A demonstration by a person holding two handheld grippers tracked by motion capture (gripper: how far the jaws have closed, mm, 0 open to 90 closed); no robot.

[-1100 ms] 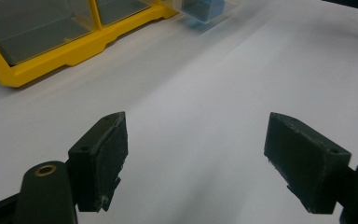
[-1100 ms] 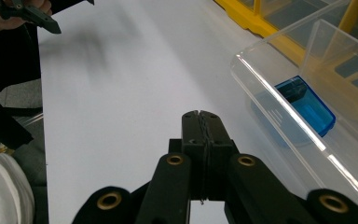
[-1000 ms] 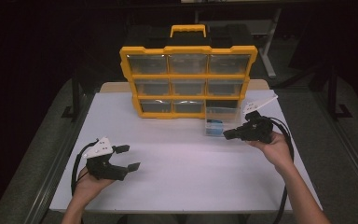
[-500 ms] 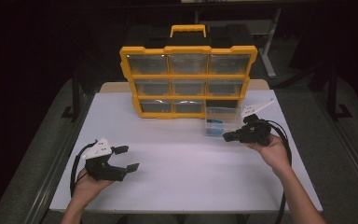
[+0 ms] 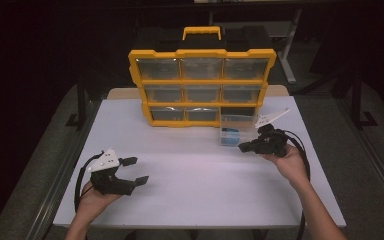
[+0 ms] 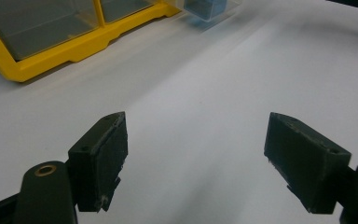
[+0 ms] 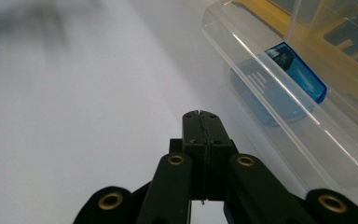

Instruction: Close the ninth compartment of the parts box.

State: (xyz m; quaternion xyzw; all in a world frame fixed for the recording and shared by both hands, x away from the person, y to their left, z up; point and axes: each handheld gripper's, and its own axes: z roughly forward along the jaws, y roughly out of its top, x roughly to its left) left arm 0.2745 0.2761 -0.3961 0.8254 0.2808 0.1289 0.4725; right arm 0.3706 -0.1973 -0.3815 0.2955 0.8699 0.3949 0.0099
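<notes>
Yellow plastic organiser case (image 5: pixel 202 82), standing upright at the far side of the white table (image 5: pixel 190 200), handle on top; three rows of clear-fronted drawers. The bottom-right slot is dark, its interior not readable. Drawer contents cannot be made out through the glare in the high view. In the left gripper view the case (image 6: pixel 51 42) is cut off by the top and left edges.

Clear plastic drawer bin (image 5: pixel 236 131), resting on the table just in front of the case's lower right corner. Walls are transparent and hard to trace; in the right gripper view the bin (image 7: pixel 279 93) runs off the right and bottom edges. Inside lies a small blue block (image 7: pixel 296 70), its lower part blurred behind the bin wall; it also shows as a blue patch (image 5: pixel 228 136) from above.

Right gripper (image 5: pixel 244 147), held in the person's right hand (image 5: pixel 290 162), just beside the bin, tips toward its near side; whether it touches cannot be told. Jaws pressed fully together with nothing between them, as the right gripper view (image 7: pixel 200 122) shows plainly.

Left gripper (image 5: pixel 136 171), held in the left hand (image 5: pixel 92 202) near the table's front left, well apart from bin and case. Jaws spread wide over bare tabletop (image 6: pixel 198 154), nothing between them. Forearms cut off at the bottom edge.
</notes>
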